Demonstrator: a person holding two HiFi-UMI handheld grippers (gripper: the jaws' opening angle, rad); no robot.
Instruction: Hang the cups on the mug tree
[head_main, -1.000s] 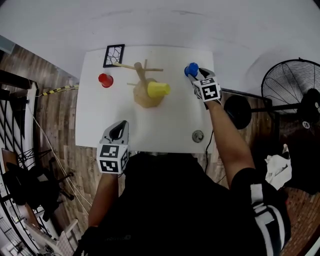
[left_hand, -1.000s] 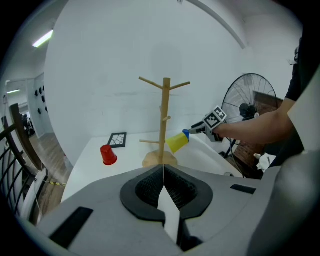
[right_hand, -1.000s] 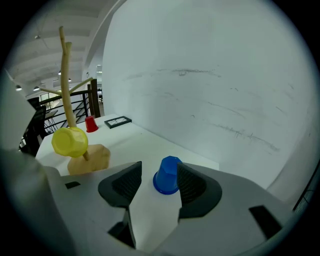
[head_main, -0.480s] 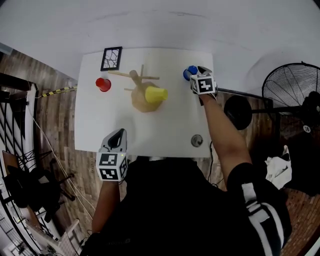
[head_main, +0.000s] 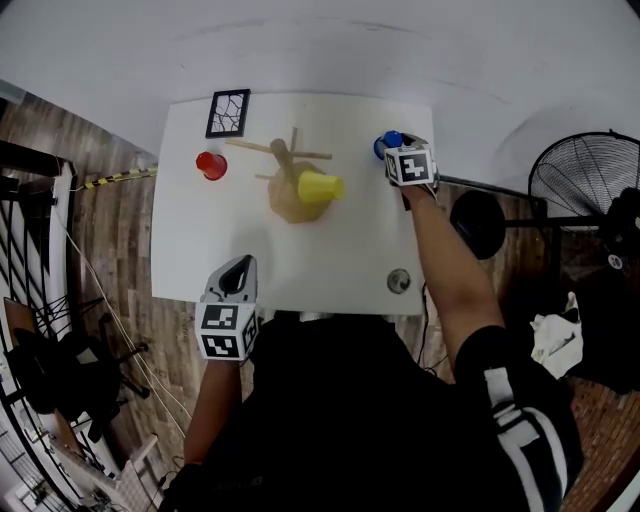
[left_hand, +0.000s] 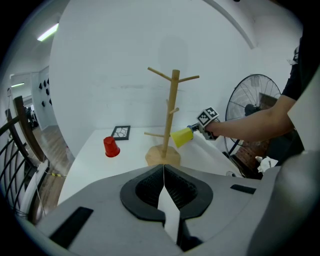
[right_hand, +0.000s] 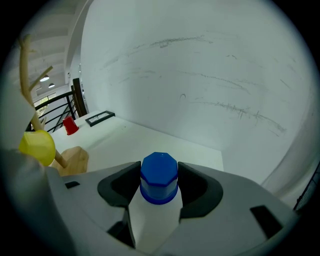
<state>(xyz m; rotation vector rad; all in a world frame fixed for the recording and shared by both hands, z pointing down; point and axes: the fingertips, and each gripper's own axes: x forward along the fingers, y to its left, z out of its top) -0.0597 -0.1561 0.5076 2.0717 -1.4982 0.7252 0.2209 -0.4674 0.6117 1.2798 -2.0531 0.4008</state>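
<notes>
Blue plastic cup stands upside-down, long axis upright, near the far right edge of the white table; right gripper clamps its sides; yellow plastic cup hangs sideways on the wooden mug tree, mouth toward the trunk; red plastic cup sits inverted, far left; left gripper is fully closed and empty; wood-plank floor, white wall, black fan at right.

**Three cups, one wooden tree**

The wooden mug tree stands upright mid-tabletop, with a yellow cup hung sideways on a low peg. A red cup sits upturned to its left. A blue cup, also upturned, sits pinched in the right hand-held gripper.
</notes>
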